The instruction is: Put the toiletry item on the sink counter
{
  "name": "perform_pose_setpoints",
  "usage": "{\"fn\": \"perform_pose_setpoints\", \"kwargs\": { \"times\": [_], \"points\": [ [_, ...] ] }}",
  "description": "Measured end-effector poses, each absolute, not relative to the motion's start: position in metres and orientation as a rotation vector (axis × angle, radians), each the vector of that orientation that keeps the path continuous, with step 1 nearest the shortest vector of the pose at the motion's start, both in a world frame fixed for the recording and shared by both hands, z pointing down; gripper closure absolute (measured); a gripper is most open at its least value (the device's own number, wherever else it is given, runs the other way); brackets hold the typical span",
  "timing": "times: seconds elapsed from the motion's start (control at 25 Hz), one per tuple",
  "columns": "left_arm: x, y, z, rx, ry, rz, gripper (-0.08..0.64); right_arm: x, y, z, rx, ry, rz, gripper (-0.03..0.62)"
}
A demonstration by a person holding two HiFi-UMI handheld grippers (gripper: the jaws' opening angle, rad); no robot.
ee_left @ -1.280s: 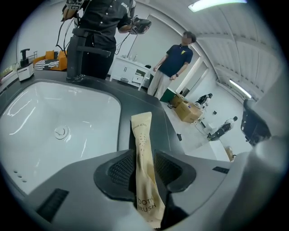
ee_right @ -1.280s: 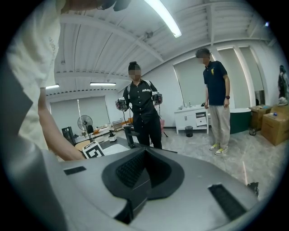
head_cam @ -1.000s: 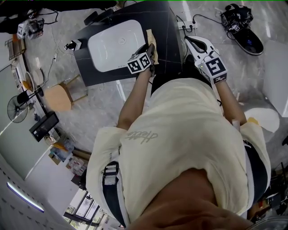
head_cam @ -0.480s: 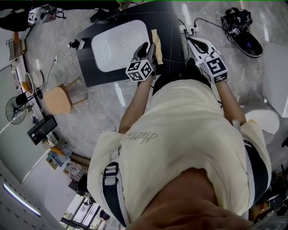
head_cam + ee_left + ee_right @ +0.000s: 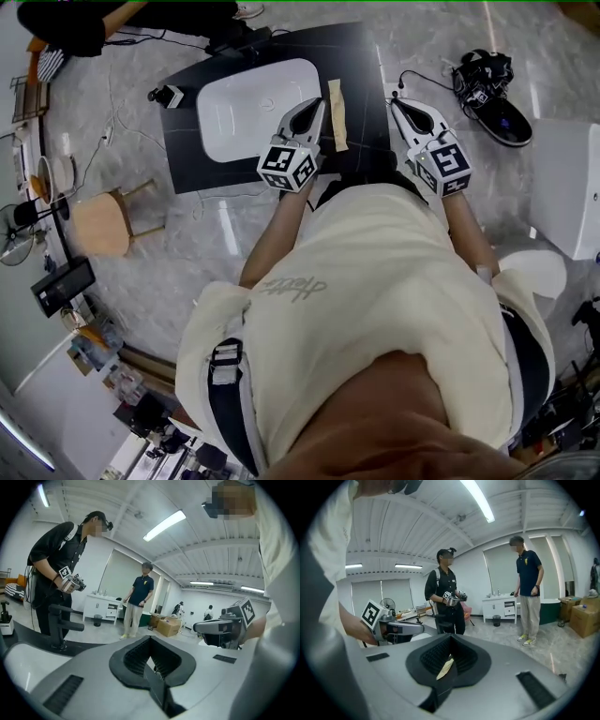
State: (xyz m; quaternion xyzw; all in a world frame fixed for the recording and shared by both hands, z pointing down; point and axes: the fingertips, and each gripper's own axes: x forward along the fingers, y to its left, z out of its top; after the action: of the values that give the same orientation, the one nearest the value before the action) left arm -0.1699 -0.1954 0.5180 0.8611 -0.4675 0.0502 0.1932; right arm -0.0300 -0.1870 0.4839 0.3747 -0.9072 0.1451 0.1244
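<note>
The toiletry item (image 5: 337, 113) is a flat tan strip lying on the black sink counter (image 5: 361, 70), just right of the white basin (image 5: 248, 103). My left gripper (image 5: 316, 105) hovers over the counter's front edge between basin and strip, beside the strip and not touching it. In the left gripper view its jaws (image 5: 151, 663) are shut with nothing in them. My right gripper (image 5: 397, 102) is at the counter's right edge, apart from the strip and shut on nothing. A tan sliver of the toiletry item (image 5: 445, 667) shows through its jaw gap.
A black faucet (image 5: 59, 620) stands behind the basin. A person in black holding grippers (image 5: 51, 569) and another in a dark shirt (image 5: 138, 597) stand beyond the counter. A wooden stool (image 5: 98, 223), floor cables, a black device (image 5: 487, 80) and a white box (image 5: 567, 183) surround it.
My left gripper has drawn back off the tan strip, which now lies uncovered on the counter. The right gripper stays at the counter's right edge.
</note>
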Motion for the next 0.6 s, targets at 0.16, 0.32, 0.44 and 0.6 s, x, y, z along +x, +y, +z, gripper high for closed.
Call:
{"fn": "perform_pose_setpoints", "kwargs": {
  "times": [0.16,0.32,0.44,0.6],
  "points": [
    [-0.187,-0.189,0.495,2.447,-1.345,0.092,0.555,-0.037,-0.183,0.459,1.140,-2.673,0.374,0.598],
    [-0.192,-0.187,0.468,2.499,-1.356,0.048,0.555,-0.035,-0.175,0.434,1.192,-2.703,0.334,0.598],
    [-0.196,-0.185,0.451,2.523,-1.363,0.024,0.555,-0.035,-0.167,0.417,1.212,-2.722,0.297,0.598],
    [-0.198,-0.187,0.436,2.541,-1.375,0.003,0.555,-0.033,-0.161,0.399,1.248,-2.744,0.244,0.598]
  ]
}}
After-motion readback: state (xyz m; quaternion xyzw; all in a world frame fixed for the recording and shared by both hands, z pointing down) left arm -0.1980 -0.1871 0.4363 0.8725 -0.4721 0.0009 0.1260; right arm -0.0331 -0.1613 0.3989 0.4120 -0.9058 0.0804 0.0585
